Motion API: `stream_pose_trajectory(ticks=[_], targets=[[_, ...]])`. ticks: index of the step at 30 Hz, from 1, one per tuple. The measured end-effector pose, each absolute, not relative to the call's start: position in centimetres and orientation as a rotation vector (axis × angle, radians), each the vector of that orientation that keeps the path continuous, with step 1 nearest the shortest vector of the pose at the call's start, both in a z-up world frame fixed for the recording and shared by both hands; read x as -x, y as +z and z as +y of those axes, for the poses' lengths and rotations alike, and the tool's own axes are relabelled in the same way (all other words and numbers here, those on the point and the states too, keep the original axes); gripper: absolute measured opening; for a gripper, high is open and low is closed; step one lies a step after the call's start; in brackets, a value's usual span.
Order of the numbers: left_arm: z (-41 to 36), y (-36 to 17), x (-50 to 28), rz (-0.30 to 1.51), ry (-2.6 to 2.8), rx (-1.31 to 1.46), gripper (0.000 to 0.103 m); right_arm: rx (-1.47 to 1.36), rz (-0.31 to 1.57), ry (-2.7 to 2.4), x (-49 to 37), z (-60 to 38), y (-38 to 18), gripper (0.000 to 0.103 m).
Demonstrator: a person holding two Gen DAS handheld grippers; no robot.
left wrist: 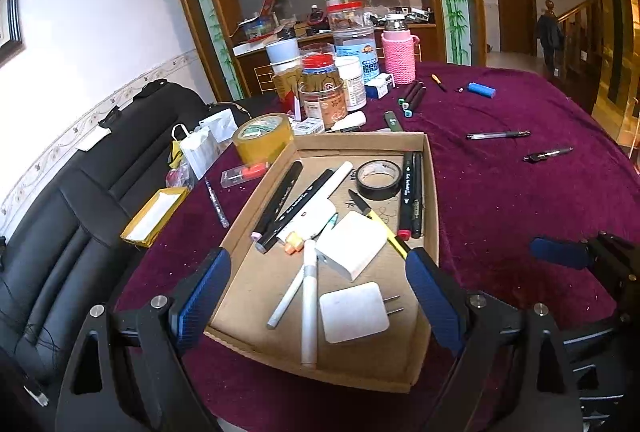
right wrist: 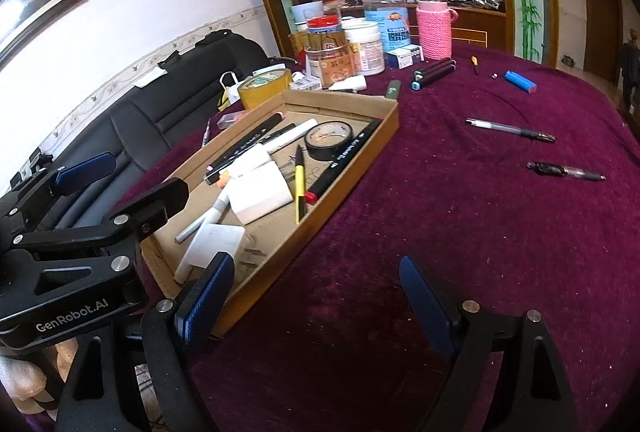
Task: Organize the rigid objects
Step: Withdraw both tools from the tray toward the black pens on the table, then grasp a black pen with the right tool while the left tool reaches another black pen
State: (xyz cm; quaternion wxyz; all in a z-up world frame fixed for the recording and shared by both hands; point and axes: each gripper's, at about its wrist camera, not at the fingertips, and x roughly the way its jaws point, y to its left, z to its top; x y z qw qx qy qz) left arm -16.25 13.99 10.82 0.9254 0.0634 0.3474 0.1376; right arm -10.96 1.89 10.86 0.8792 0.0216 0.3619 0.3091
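1. Collection point: an open cardboard tray (left wrist: 430, 191) lies on the maroon tablecloth (left wrist: 520, 211). Judged to be the receptacle, since it already holds most of the loose stationery.
2. Tray contents, left wrist view: black markers (left wrist: 280, 191) toward 10 o'clock, a black tape roll (left wrist: 379, 179) at 1 o'clock, two white chargers (left wrist: 352, 250) at centre and 6 o'clock, white pens (left wrist: 309, 306) at 7 o'clock, a yellow pen (left wrist: 386, 230) at 3 o'clock. They lie crossed and overlapping, apparently dropped in, not aligned.
3. Items outstanding, right wrist view: a clear pen (right wrist: 510, 129) and a dark pen (right wrist: 566, 170) lie on the cloth toward 2 o'clock, well apart from the tray. A blue lighter (right wrist: 520, 81) and a bundle of markers (right wrist: 434, 71) lie farther off at 1 o'clock, near the jars (right wrist: 332, 47).
4. Left gripper (left wrist: 318, 298): fingers spread wide and empty, straddling the near end of the tray without touching the contents.
5. Right gripper (right wrist: 316, 296): fingers likewise wide apart, nothing between them, poised over bare cloth just beside the tray's near corner.
6. Judgement: both tools are free-handed between picks. The right one faces the stray pens, so it is the likelier to fetch next; a thin pen on plush cloth calls for a low, square approach.
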Motion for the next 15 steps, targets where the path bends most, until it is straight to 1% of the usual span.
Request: stream_pose_trajectory(ticks=[10, 15], targets=[[11.9, 10.6, 15.7, 0.704, 0.306, -0.190, 0.089, -0.076, 0.766, 0.590, 10.0, -0.6, 9.7, 0.088], [11.0, 11.6, 16.2, 0.621, 0.358, -0.200, 0.089, -0.085, 0.775, 0.550, 9.7, -2.0, 9.1, 0.088]])
